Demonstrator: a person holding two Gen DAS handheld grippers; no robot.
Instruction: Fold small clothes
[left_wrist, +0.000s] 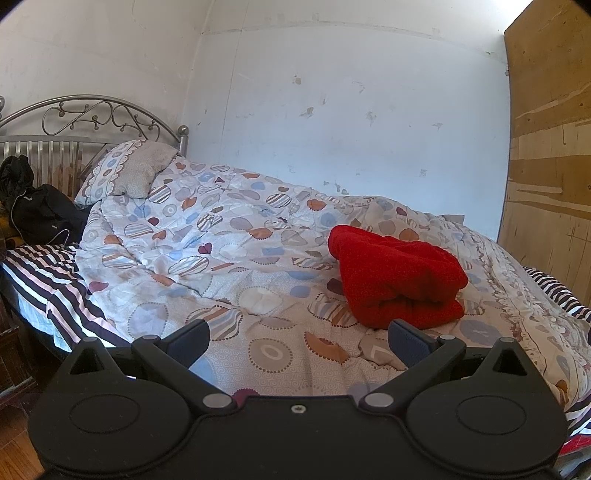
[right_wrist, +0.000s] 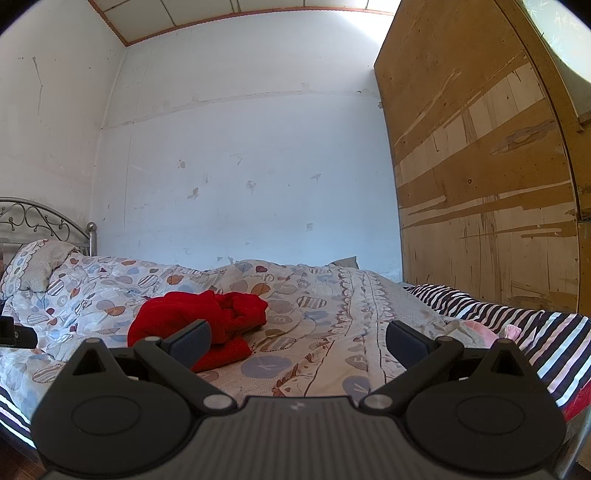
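Bed (left_wrist: 258, 354) quilt carrying a bunched red garment (left_wrist: 399, 277), just ahead-right of the spread, empty left claw (left_wrist: 299, 338), ahead-left of the equally spread right claw (right_wrist: 299, 338), left probably nearer.

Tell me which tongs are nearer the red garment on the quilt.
Left, by a small margin. The left tongs hang open with the right finger just short of the red garment. The right tongs are open too, with the garment ahead, beyond their left finger.
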